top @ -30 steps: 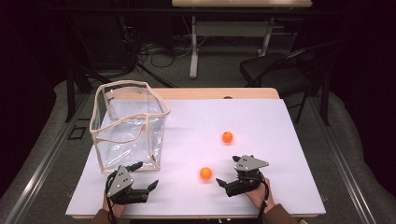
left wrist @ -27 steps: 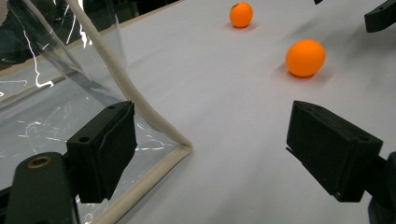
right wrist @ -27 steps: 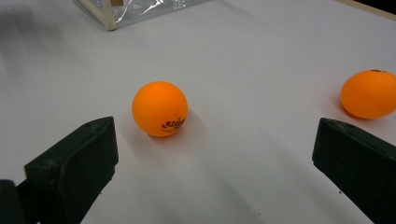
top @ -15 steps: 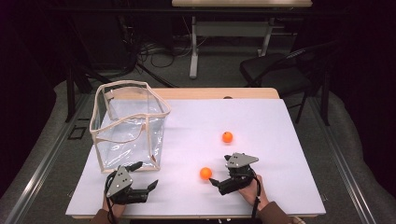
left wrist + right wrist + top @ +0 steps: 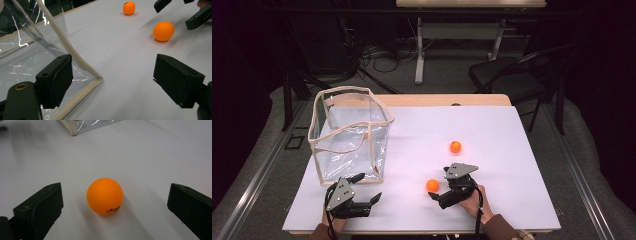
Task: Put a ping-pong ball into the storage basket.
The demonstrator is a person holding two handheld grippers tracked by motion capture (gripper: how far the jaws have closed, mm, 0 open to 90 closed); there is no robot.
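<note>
Two orange balls lie on the white table (image 5: 507, 125). The near ball (image 5: 432, 185) (image 5: 105, 196) sits between the wide-apart jaws of my right gripper (image 5: 438, 186) (image 5: 116, 195), which is open and touches nothing. The far ball (image 5: 455, 146) (image 5: 129, 7) rests further back. A clear plastic bag with beige trim (image 5: 349, 132) (image 5: 30, 50) stands upright and open-topped at the left. My left gripper (image 5: 368, 187) (image 5: 115, 77) is open beside the bag's near right corner, one jaw close to the trim. In the left gripper view, the near ball (image 5: 163, 31) and the right gripper's jaws lie ahead.
The table's front edge runs just behind both hands. Bare white surface stretches to the right and back. Beyond the table stand a black chair (image 5: 512, 75) and a desk leg (image 5: 419, 50), with cables on the floor.
My right gripper has slid left and forward, so the near ball now lies between its open jaws. The left gripper and both balls have stayed put.
</note>
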